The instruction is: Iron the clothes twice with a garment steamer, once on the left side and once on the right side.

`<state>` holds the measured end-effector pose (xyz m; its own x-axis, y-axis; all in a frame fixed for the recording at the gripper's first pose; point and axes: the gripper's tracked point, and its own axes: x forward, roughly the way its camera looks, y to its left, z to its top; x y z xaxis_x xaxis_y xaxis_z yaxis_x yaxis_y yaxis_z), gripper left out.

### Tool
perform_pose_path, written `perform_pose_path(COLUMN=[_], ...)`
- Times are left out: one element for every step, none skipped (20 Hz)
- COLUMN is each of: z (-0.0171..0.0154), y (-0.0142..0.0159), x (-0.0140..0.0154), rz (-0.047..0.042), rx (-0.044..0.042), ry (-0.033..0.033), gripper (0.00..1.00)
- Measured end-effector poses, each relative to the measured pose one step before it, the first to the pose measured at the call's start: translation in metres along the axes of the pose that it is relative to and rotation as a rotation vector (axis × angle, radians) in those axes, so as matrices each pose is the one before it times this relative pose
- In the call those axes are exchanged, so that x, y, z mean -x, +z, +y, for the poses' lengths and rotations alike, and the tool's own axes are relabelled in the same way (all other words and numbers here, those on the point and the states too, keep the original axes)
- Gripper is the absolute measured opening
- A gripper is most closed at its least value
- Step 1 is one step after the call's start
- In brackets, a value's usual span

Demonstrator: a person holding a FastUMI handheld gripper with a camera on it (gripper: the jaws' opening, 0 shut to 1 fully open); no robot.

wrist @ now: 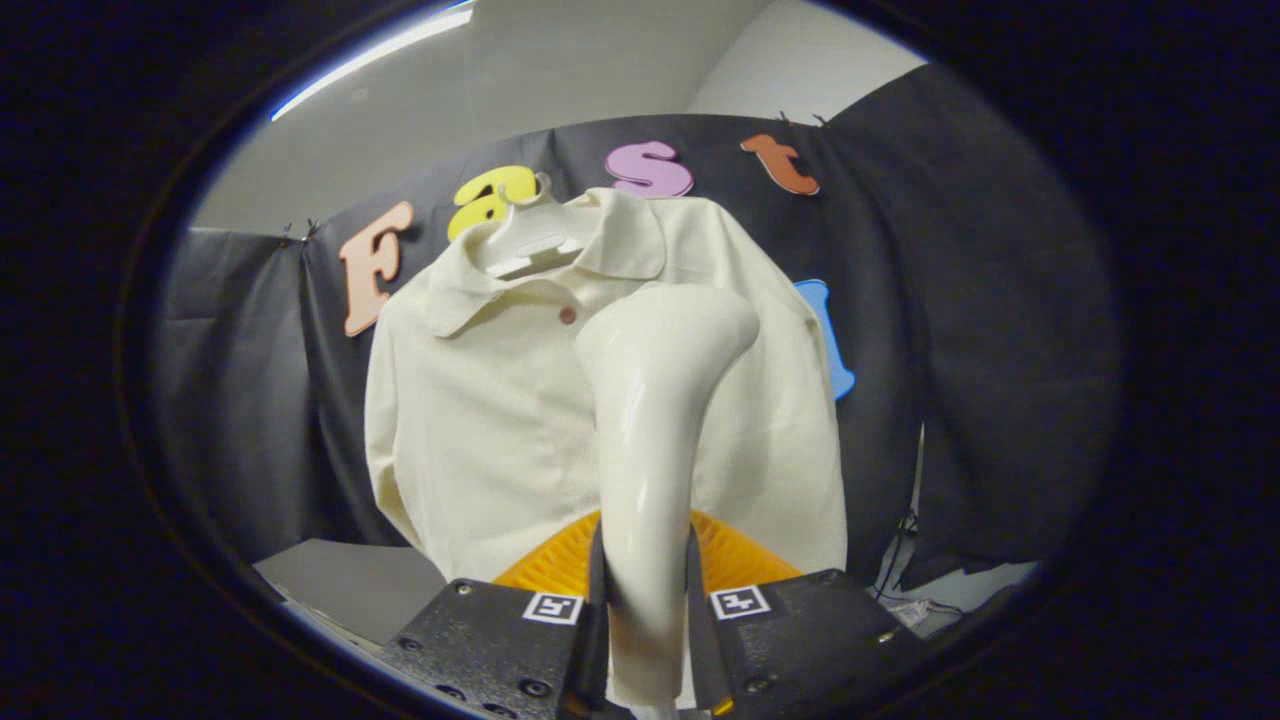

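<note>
Glossy cream plastic rises right out of the gripper point(647, 610): its two fingers are clamped on the handle of the garment steamer point(650, 450), one pressing each side, and the handle stands nearly upright between them. Higher up the steamer bends over to its head, which is level with the chest of the shirt and turned toward it. Whether the head touches the cloth I cannot tell from where I stand.

Just behind the fingers sits something orange and ribbed point(735, 555), a basket or stand perhaps, low beneath the shirt's hem.

Beyond that hangs the shirt point(470, 420), pale cream with a collar and one small dark button, on a white hanger point(530, 245) against the black cloth wall point(980, 330). It hangs fairly flat, sleeves down at the sides.

To my eye the steamer is set near the top of the front, slightly right of the placket, ready for a downward pass. Doing it well means keeping the head square to the fabric, drawing it steadily down one side to the hem, then repeating on the other side without pushing the shirt into a swing on its hanger.
</note>
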<state>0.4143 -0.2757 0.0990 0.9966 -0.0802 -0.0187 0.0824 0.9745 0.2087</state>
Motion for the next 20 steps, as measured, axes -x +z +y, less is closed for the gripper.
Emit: perform_pose_path(z=[-0.00778, -0.00572, -0.00406, -0.00399, -0.00293, -0.00404, -0.00851, -0.00542, -0.00579, -0.00508, -0.00498, -0.00503, -0.00559, -0.0062, -0.00584, -0.00505, -0.00502, -0.00314, -0.00476, -0.0063], y=[0.00031, 0.00099, -0.00206, -0.0011, -0.00565, -0.00557, -0.00802, -0.00815, -0.01005, -0.01029, -0.01082, -0.00906, -0.00879, -0.00874, -0.00957, -0.01155, -0.01139, -0.01097, -0.01211, -0.01259], x=[-0.00999, -0.00658, -0.00454, -0.00316, -0.00294, -0.00115, 0.00079, 0.00049, -0.00037, 0.00048, 0.00054, 0.00034, 0.00141, 0.00081, 0.00269, 0.00054, 0.00028, 0.00117, 0.00024, -0.0009], rz=[0.00847, 0.00893, 0.01308, 0.00532, 0.01514, 0.00933, 0.0061, 0.01042, 0.01518, 0.0174, 0.00898, 0.01218, 0.00998, 0.01086, 0.00772, 0.012, 0.01314, 0.01112, 0.01278, 0.0164], rx=[-0.00482, -0.00812, 0.00204, -0.0009, 0.00313, 0.00339, 0.00655, 0.00281, -0.00501, -0.01211, -0.00821, -0.00391, -0.00444, -0.005, -0.0068, -0.0075, -0.00771, -0.01529, -0.01745, -0.01546], ry=[-0.01915, -0.01053, -0.00278, 0.0017, 0.00297, 0.00016, 0.00126, -0.00099, -0.0016, 0.00159, -0.00089, -0.00272, -0.00164, -0.00013, -0.00104, 0.00101, 0.00414, 0.00374, 0.00185, -0.00045], gripper=[0.32, 0.32, 0.32, 0.32, 0.32, 0.32, 0.32, 0.32, 0.32, 0.32, 0.32, 0.32, 0.32, 0.32, 0.32, 0.32, 0.32, 0.32, 0.32, 0.32])
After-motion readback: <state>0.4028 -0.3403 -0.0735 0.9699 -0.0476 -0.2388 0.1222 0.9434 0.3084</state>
